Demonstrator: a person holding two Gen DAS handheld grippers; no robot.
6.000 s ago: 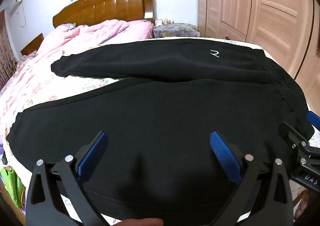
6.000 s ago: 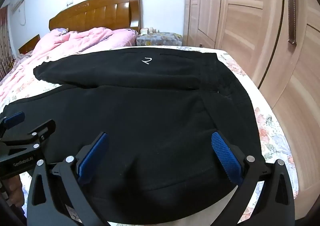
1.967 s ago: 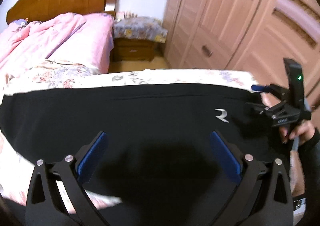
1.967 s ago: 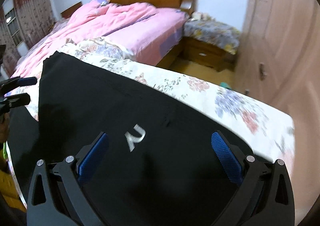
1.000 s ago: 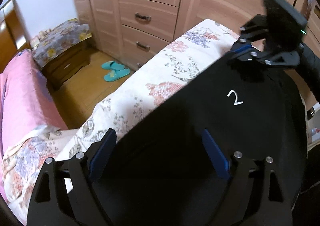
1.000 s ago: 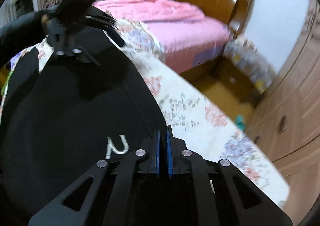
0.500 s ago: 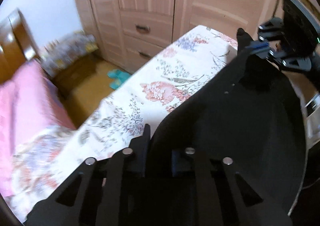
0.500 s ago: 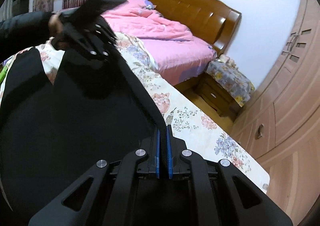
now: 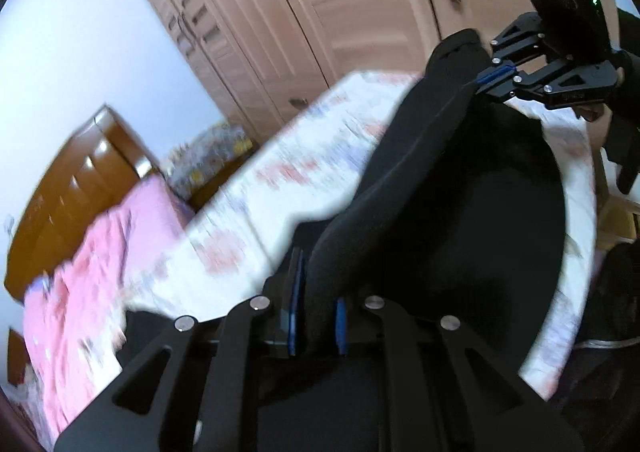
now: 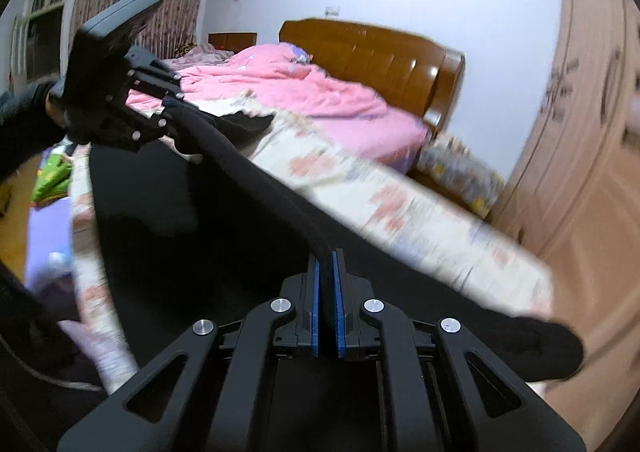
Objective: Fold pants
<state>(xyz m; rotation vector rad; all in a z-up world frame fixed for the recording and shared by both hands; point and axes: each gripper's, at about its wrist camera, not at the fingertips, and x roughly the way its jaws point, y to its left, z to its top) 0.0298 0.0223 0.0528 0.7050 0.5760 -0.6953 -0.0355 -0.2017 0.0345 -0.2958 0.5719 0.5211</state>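
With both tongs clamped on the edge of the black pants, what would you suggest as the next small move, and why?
Probably carry the lifted edge across and lay it down over the rest. The left tongs and right tongs each pinch the black pants, whose edge hangs taut between them above the floral sheet, so the fold is mid-air and unfinished.

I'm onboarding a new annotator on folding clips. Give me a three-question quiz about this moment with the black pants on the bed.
1. True or false: both the left gripper and the right gripper are clamped on the black pants.
2. Multiple choice: the edge of the pants stretched between the two grippers is A) flat on the floral sheet, B) lifted clear above it, C) draped over the pink duvet.
3. Fill in: the wall behind the bed's wooden headboard is ____ in colour.

Key: 1 true; 2 B; 3 white.
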